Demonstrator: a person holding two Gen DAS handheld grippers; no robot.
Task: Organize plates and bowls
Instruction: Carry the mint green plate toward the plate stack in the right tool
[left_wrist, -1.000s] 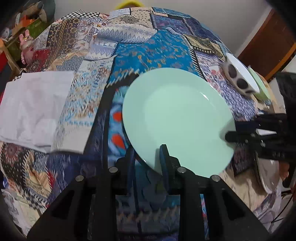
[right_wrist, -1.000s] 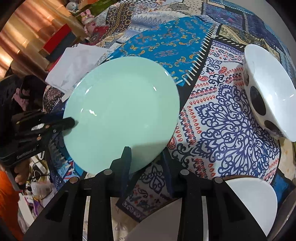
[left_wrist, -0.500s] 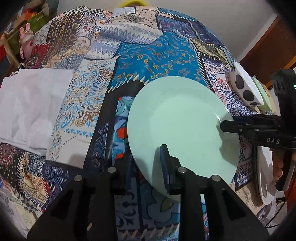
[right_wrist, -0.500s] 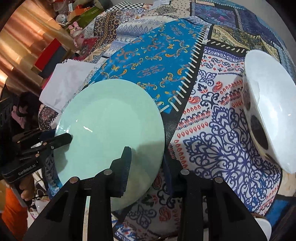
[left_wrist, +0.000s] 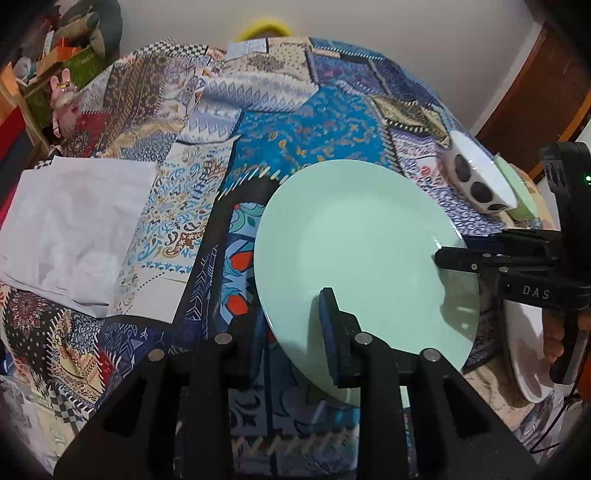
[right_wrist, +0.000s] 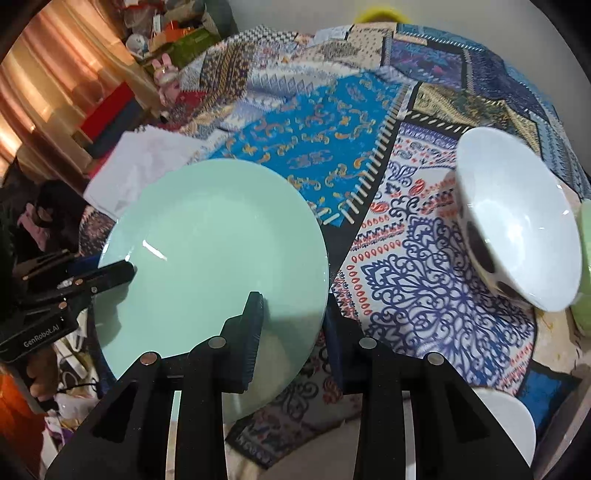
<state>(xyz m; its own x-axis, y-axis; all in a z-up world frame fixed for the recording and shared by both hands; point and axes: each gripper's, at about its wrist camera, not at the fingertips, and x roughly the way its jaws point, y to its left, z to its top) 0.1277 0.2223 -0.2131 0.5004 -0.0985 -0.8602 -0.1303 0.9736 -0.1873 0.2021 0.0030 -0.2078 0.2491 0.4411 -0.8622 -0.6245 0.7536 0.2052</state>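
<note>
Pale mint and glossy, the green plate (left_wrist: 362, 251) hangs clear of the patchwork cloth (left_wrist: 303, 136), tipped on a slant and carried between two tools at once. Nearest to me, the left gripper (left_wrist: 295, 325) pinches the plate's near rim, one finger on top and the other under the edge. On the opposite rim the right gripper (right_wrist: 291, 325) bites the same way, straddling the edge with one pad on the face. From each side the other tool's tip shows resting on the far rim.

Glazed ware like this looks slippery, so I'd keep both pinches firm and move the two hands together, level, so neither twists the rim out of the other.

Beyond the plate, to its right, a white bowl with dark spots (right_wrist: 517, 229) sits tilted against something pale green (right_wrist: 585, 266). Just right of the plate, low down, lies a white plate (left_wrist: 526, 354), a likely spot to stack. Farther off to the plate's left, a white folded cloth (left_wrist: 74, 229) lies flat.
</note>
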